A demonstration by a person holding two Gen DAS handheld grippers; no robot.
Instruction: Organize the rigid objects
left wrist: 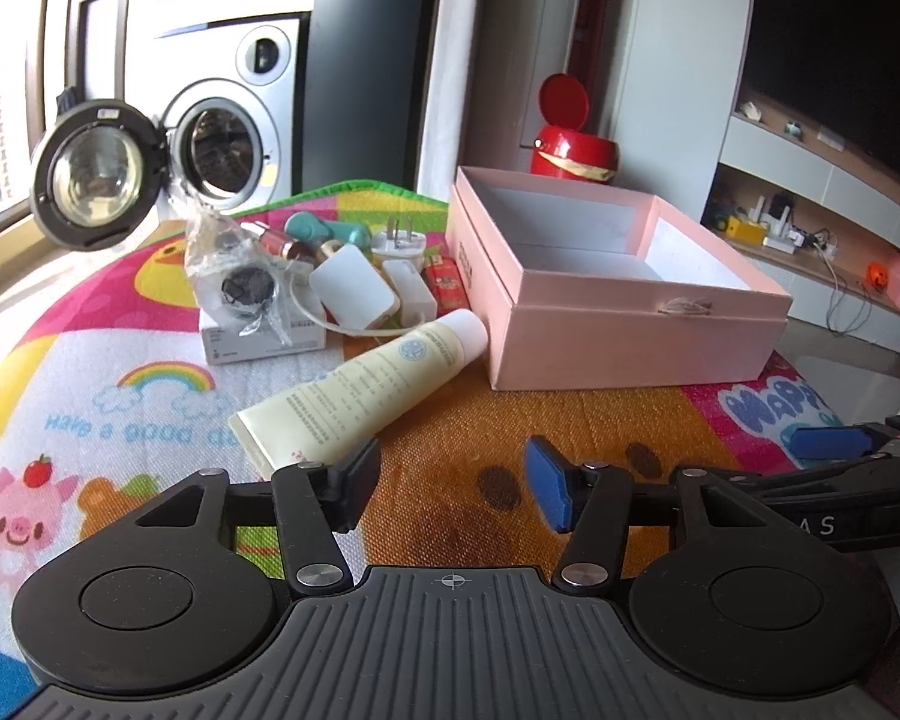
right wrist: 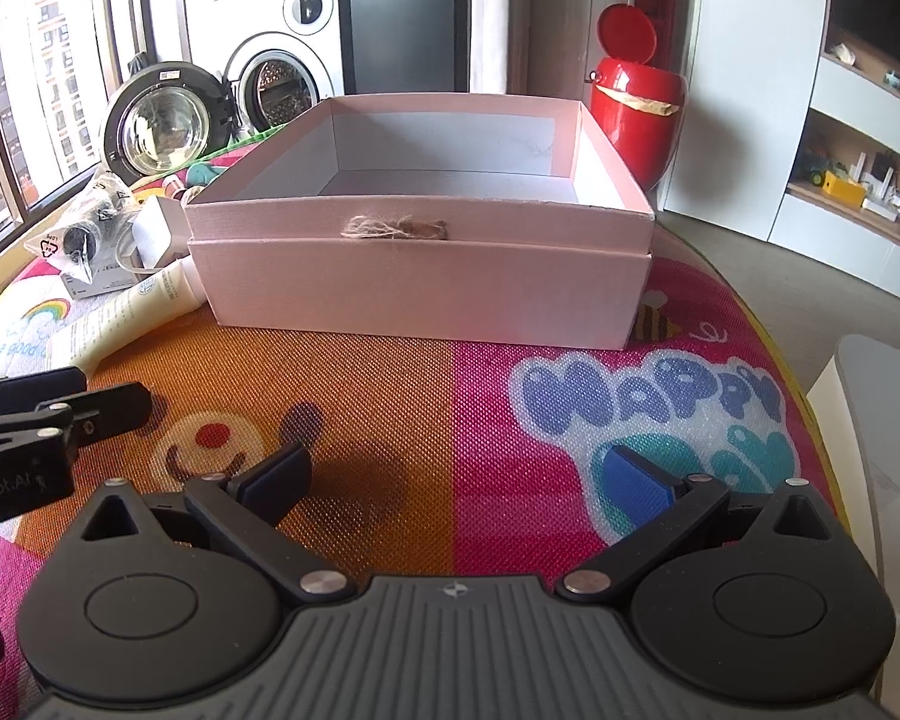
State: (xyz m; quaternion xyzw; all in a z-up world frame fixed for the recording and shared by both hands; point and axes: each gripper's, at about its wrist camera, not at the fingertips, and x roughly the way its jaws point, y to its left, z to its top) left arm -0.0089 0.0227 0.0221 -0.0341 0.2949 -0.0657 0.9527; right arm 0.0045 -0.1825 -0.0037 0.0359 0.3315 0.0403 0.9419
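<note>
Both the left gripper (left wrist: 453, 489) and right gripper (right wrist: 456, 477) hang with jaws apart, holding nothing. A cream tube (left wrist: 360, 384) lies just ahead-left of the left gripper; the pink box (right wrist: 420, 294) sits ahead of the right.

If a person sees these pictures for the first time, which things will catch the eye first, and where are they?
First the open, empty pink box at the middle of the colourful play mat. Then the cream tube lying left of the box, before a pile of small items. Behind stands a red bin with its lid up.
</note>
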